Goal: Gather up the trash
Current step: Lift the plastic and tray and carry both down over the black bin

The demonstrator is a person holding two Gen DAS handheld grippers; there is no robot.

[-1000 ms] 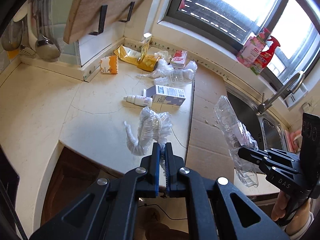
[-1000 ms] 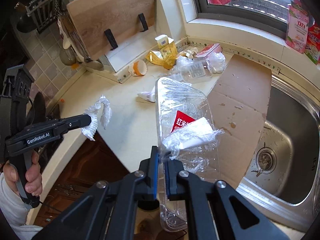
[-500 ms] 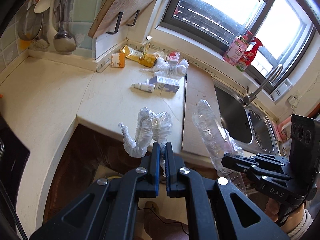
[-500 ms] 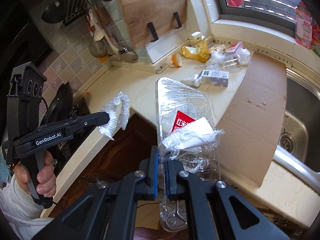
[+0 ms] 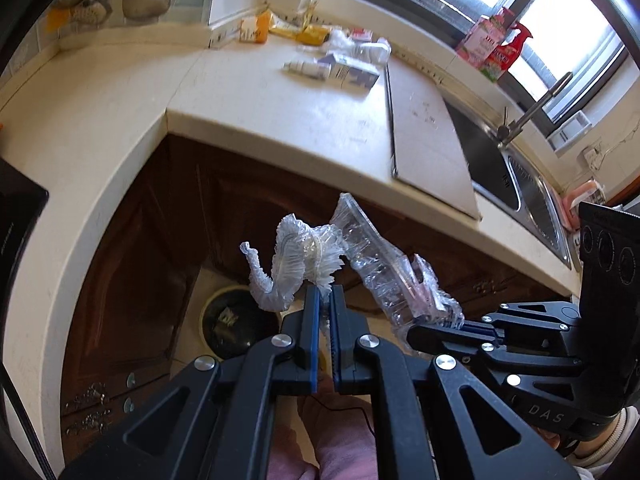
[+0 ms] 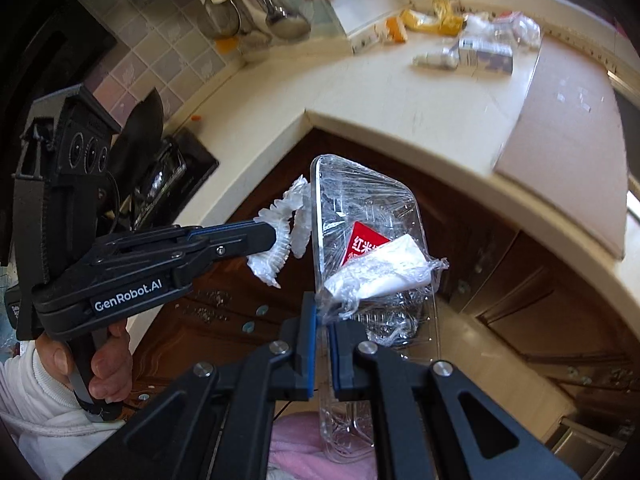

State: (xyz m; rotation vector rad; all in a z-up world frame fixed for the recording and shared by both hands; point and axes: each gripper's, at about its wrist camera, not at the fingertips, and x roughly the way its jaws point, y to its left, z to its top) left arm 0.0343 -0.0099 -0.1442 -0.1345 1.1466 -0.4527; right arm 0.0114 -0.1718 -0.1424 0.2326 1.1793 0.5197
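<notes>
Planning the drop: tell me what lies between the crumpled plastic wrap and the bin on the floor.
Nothing: in the left wrist view the crumpled plastic wrap, pinched in the left tool, hangs above the bin with only open air and the dark cabinet front behind.

Far countertop litter motion-blurred; clear plastic tray's lower end behind hand-held gripper.

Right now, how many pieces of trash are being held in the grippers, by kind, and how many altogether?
Crinkled clear plastic cover: 1, held in the left gripper, cover at
Clear plastic tray wrapped in film: 1, held in the right gripper, tray at
Total: 2
</notes>
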